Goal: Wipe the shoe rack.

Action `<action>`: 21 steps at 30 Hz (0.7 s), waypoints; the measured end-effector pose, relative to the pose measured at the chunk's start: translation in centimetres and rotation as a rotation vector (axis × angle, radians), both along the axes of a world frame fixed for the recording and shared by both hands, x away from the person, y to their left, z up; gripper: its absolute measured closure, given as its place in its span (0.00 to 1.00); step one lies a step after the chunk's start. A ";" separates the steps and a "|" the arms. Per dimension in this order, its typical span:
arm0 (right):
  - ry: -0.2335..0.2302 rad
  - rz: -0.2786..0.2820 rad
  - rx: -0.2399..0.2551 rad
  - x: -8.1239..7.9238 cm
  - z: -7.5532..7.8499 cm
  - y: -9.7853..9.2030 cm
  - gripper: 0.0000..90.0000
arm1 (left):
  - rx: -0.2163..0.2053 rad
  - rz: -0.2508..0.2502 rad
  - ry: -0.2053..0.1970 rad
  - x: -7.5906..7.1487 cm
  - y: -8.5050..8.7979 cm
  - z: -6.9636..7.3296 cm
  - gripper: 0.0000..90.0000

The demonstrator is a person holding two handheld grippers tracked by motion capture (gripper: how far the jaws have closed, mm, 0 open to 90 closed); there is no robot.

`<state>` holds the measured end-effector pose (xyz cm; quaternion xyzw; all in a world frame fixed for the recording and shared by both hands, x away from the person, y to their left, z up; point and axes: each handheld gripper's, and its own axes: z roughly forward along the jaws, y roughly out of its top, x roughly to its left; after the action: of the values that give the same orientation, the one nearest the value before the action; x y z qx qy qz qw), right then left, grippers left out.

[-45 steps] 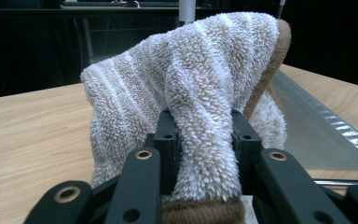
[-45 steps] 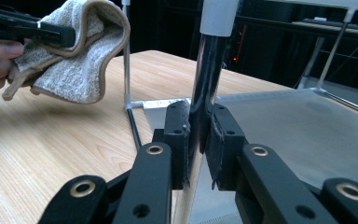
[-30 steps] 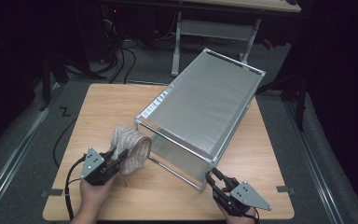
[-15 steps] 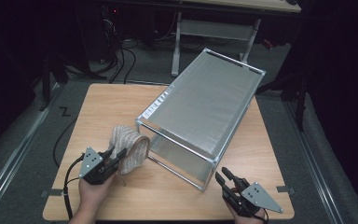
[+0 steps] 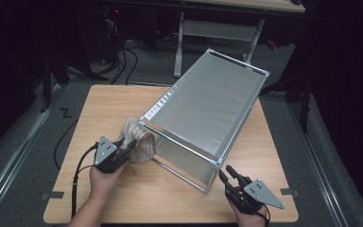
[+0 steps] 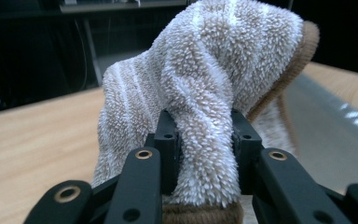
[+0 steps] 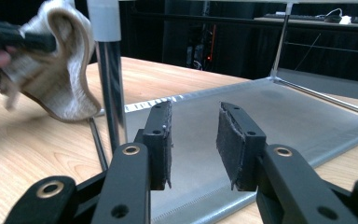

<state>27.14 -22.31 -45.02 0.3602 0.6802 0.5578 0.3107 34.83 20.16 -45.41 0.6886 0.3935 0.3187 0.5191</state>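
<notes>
A silver wire-shelf rack [image 5: 208, 109] lies tilted on its side across the wooden table [image 5: 113, 104]. My left gripper [image 5: 127, 150] is shut on a fluffy beige-and-white striped cloth [image 5: 139, 142], which touches the rack's near left corner. In the left gripper view the cloth [image 6: 214, 70] bulges up between the pads of the left gripper [image 6: 205, 135]. My right gripper [image 5: 229, 174] stands open by the rack's near right corner. Its jaws have just been opening, and nothing is between them. In the right gripper view the right gripper [image 7: 195, 135] faces the shelf [image 7: 270, 112], the post [image 7: 108, 84] and the cloth [image 7: 56, 79].
Thin chrome rods [image 5: 175, 171] of the rack run along the tabletop between my hands. Cables [image 5: 123, 56] lie on the dark floor beyond the table, beside a desk frame [image 5: 179, 52]. Bare wood [image 5: 170, 203] stretches along the table's front edge.
My left gripper has carried the cloth a little to the right, toward the rack's corner. My right gripper has drawn back from the rack's lower rod, and its jaws stand wider.
</notes>
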 end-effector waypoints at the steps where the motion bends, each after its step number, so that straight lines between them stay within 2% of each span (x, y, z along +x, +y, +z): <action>1: 0.001 0.000 0.005 0.1 0.0 0.0 0.73 | 0.010 -0.001 0.026 0.2 -0.1 -0.6 0.78; 2: 0.002 0.000 0.004 0.2 0.0 0.0 0.73 | 0.014 0.000 0.035 0.2 -0.1 -0.8 0.78; 5: 0.004 0.005 0.009 0.5 0.0 0.0 0.73 | 0.047 -0.009 0.099 0.2 -0.3 -2.2 0.78; 7: 0.009 0.005 0.015 0.7 -0.1 0.1 0.73 | 0.092 -0.007 0.159 0.2 -0.3 -3.2 0.78; 10: 0.011 0.014 0.017 0.8 -0.1 0.2 0.73 | 0.136 -0.012 0.248 0.5 -0.4 -4.2 0.78; 12: 0.009 0.015 0.015 0.7 0.0 0.3 0.73 | 0.152 -0.019 0.276 0.6 -0.5 -4.6 0.78; 14: 0.007 0.013 0.019 0.7 0.0 0.2 0.73 | 0.149 -0.016 0.270 0.5 -0.5 -4.5 0.78; 17: 0.005 0.009 0.022 0.7 0.0 0.1 0.73 | 0.133 -0.005 0.217 0.2 -0.4 -3.6 0.78; 21: 0.006 0.007 0.021 0.7 0.0 0.0 0.73 | 0.103 0.000 0.115 -0.4 -0.4 -1.3 0.78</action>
<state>27.85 -22.27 -44.99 0.3626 0.6764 0.5651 0.3028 34.39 19.78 -46.70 0.7317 0.4058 0.2983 0.4593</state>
